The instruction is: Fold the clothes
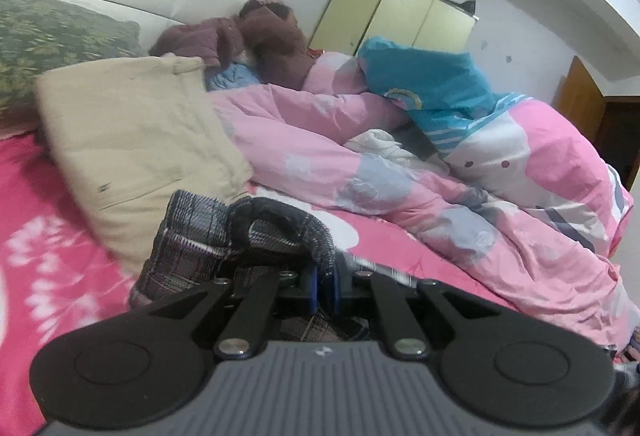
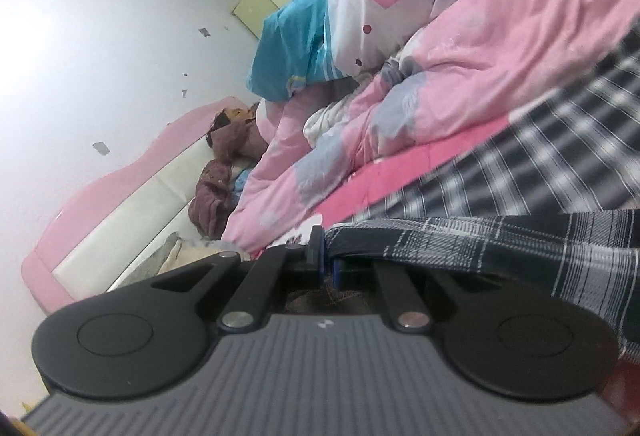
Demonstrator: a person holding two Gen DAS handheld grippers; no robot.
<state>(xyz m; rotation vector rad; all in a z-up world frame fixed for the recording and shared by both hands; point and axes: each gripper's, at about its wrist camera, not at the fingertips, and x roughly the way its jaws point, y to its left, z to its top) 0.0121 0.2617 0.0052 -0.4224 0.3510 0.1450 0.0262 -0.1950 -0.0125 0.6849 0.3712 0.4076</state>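
- Left gripper (image 1: 325, 286): blue pads pinched nearly together on a bunched edge of the dark navy-and-white plaid woven garment (image 1: 224, 236). The cloth humps up and over the fingertips, so the grip looks like it has several layers, not one clean edge.
- Right gripper (image 2: 327, 264): jaws also closed, clamped on another edge of the same plaid garment (image 2: 500, 244), which runs off to the right of that view in a taut band. The view is rolled hard to one side.
- Where the garment is: lifted at both pinched ends, w/ the rest trailing over the hot-pink printed bed sheet (image 1: 48, 236), just in front of the rumpled pale-pink patterned quilt (image 1: 400, 164) and near the beige quilted pillow (image 1: 136, 140).
- Step in hand, as I read it: carrying two corners up and across to lay one fold.
- To do it well: keep both grips firm and the edge between them stretched, so no sag forms mid-span (the left bunch is the weak spot, it may need a re-pinch).
- Bring both ends level before lowering, or the fold line goes diagonal.
- Land it on the open sheet, clear of quilt and pillow.
- Risk: the trailing cloth drags on the quilt and wrinkles underneath.
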